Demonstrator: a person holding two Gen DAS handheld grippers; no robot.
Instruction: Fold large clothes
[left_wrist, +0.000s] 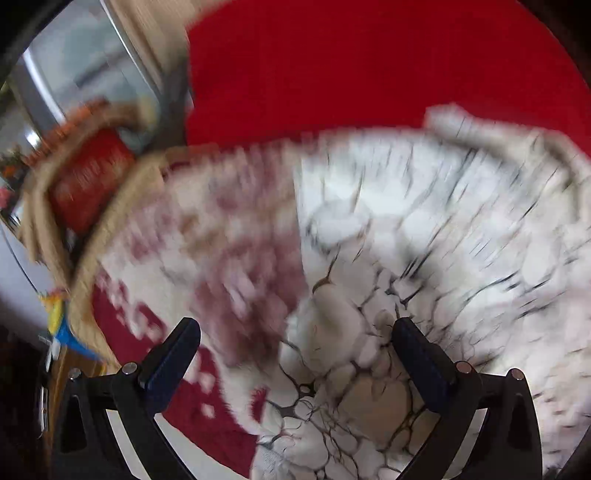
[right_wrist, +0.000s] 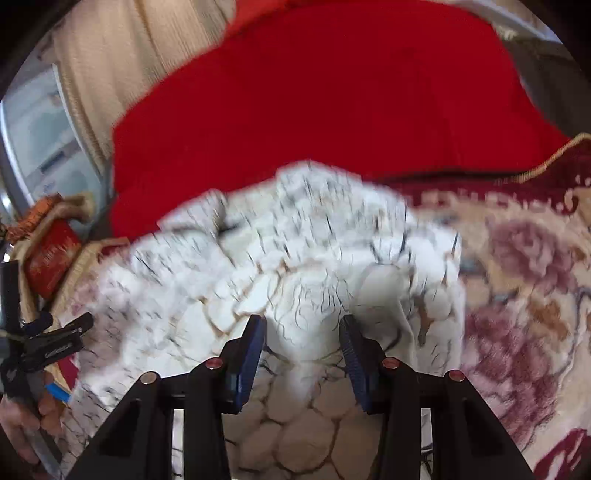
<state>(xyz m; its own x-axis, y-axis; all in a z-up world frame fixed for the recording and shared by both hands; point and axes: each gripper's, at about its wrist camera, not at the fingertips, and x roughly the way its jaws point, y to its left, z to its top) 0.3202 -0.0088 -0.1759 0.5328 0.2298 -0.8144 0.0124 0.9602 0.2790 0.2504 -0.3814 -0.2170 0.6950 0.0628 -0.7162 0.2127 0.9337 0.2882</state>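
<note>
A large white garment with a black crackle print (left_wrist: 424, 240) lies bunched on a floral bedspread (left_wrist: 229, 251). In the left wrist view my left gripper (left_wrist: 295, 328) is open, its jaws wide apart over the garment's near edge. In the right wrist view the same garment (right_wrist: 295, 258) is heaped in front of my right gripper (right_wrist: 302, 325), whose jaws stand apart with a fold of white cloth between them; whether the pads press the cloth is unclear. Both views are motion-blurred.
A red blanket or pillow (right_wrist: 314, 103) lies behind the garment. A red cushion (left_wrist: 88, 177) with a beige frame sits at the left. The bedspread (right_wrist: 524, 277) extends to the right. The left hand and its gripper (right_wrist: 48, 347) show at the right wrist view's left edge.
</note>
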